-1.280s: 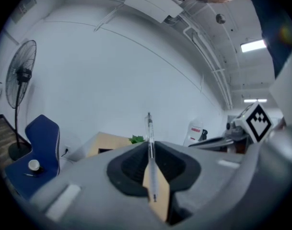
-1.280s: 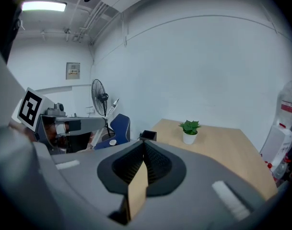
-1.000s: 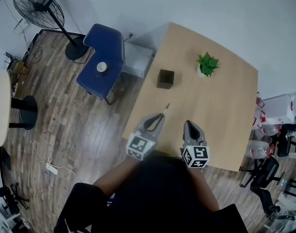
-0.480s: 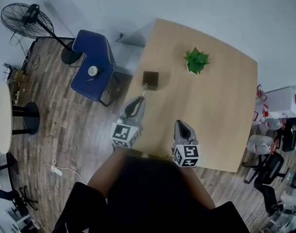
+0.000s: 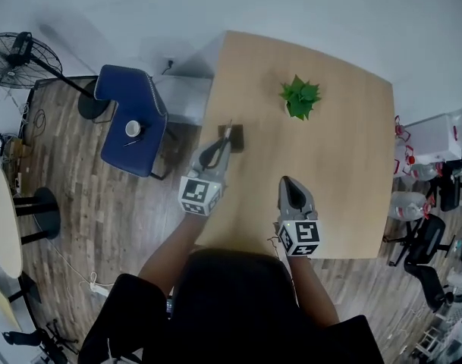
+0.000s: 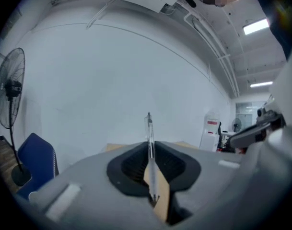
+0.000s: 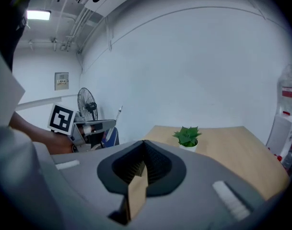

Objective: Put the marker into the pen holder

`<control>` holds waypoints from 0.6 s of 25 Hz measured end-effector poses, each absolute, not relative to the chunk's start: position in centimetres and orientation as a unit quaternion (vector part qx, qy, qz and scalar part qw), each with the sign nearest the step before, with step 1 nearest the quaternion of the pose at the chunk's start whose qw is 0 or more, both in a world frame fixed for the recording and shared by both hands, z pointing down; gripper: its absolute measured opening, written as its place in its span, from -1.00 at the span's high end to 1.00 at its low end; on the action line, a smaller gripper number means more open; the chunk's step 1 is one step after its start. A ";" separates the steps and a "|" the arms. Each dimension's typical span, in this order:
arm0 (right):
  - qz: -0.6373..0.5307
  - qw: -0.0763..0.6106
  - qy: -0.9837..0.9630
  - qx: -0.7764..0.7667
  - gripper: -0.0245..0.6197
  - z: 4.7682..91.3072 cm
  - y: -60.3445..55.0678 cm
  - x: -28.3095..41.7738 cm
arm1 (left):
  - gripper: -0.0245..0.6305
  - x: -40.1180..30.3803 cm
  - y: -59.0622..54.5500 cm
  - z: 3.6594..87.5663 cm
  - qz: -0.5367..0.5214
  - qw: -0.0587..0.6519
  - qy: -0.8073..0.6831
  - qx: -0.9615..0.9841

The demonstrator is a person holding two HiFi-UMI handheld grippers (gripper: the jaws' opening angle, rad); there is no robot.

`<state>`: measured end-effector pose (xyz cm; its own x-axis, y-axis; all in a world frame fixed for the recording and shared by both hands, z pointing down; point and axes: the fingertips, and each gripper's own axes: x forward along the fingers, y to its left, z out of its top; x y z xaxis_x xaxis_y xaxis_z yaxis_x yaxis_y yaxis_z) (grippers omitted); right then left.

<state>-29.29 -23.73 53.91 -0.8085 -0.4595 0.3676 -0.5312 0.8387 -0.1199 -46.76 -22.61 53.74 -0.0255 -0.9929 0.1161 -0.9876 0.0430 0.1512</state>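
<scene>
A slim marker [image 5: 227, 130] sticks out of my left gripper [image 5: 218, 147], which is shut on it. In the head view its tip lies over the near left edge of the dark square pen holder [image 5: 238, 141] on the wooden table [image 5: 344, 150]. The left gripper view has the marker [image 6: 148, 128] standing up between the pads of the left gripper [image 6: 149, 146], and the holder is hidden there. My right gripper [image 5: 286, 182] hovers over the table's near part, shut with nothing in it. Its own view shows the right gripper [image 7: 143, 146] with its pads together and the left gripper [image 7: 90, 127] off to the left.
A small potted plant [image 5: 300, 97] stands on the table beyond the holder, also visible as the plant [image 7: 187, 137] in the right gripper view. Left of the table is a blue chair [image 5: 118, 127] with a cup on it, and a standing fan [image 5: 18, 51] farther left. Clutter lines the right wall.
My left gripper has carried the marker forward over the table, from well short of the pen holder to right over its near edge. The right gripper has also moved forward a little.
</scene>
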 end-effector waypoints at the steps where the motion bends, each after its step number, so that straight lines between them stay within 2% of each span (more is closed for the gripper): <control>1: 0.112 0.164 -0.943 0.267 0.91 53.9 -23.6 -29.7 | 0.79 -47.1 -23.4 54.3 -0.015 0.098 -0.709 0.698; 8: 0.152 0.202 -0.922 0.293 0.91 56.9 -20.5 -33.0 | 0.79 -49.2 -26.7 57.7 -0.010 0.106 -0.667 0.737; 15: 0.139 0.224 -0.915 0.305 0.91 57.6 -22.4 -34.6 | 0.79 -49.8 -28.8 62.1 0.001 0.116 -0.633 0.765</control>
<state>-34.63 -22.41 57.55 -0.7141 -0.4960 0.4941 -0.6203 0.7754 -0.1182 -49.77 -28.78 62.09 0.1979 -0.9691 0.1473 -0.9694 -0.1712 0.1761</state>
